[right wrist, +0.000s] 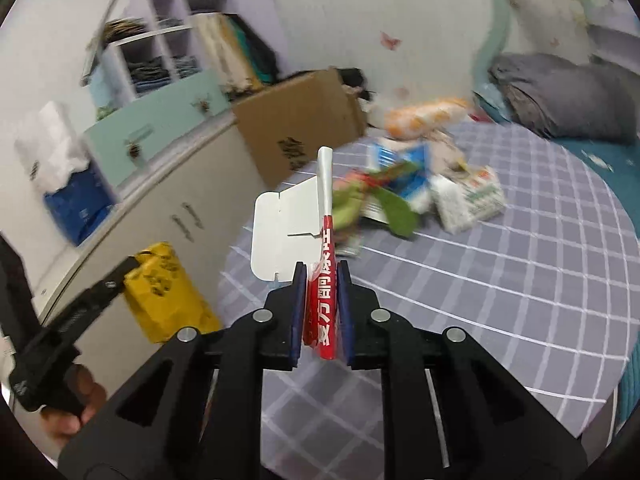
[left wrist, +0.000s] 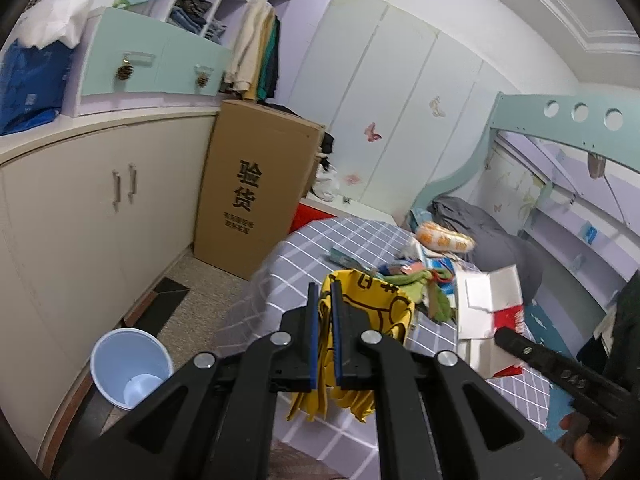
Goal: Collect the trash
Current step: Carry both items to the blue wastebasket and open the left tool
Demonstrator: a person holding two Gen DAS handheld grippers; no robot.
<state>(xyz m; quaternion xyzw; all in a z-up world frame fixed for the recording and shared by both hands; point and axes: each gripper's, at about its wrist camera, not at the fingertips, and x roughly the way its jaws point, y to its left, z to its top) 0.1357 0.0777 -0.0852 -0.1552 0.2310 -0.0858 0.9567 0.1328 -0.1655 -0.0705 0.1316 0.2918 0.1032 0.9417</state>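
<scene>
My left gripper (left wrist: 324, 292) is shut on a yellow plastic bag (left wrist: 372, 308) that hangs open over the near edge of the bed. The right wrist view shows the same bag (right wrist: 168, 292) hanging from the left gripper (right wrist: 132, 264). My right gripper (right wrist: 322, 272) is shut on a flattened red and white carton (right wrist: 325, 300), and the carton's white flap (right wrist: 280, 232) sticks up to the left. In the left wrist view this carton (left wrist: 492, 300) is held up just right of the bag by the right gripper (left wrist: 502, 334). A pile of wrappers and packets (right wrist: 420, 188) lies on the checked sheet.
A pale blue bin (left wrist: 128, 368) stands on the floor at lower left, beside cream cabinets (left wrist: 80, 216). A tall cardboard box (left wrist: 256, 188) stands against the bed's (right wrist: 500, 280) far corner. A grey blanket (right wrist: 560, 96) lies at the head. A hand (right wrist: 76, 400) holds the left gripper.
</scene>
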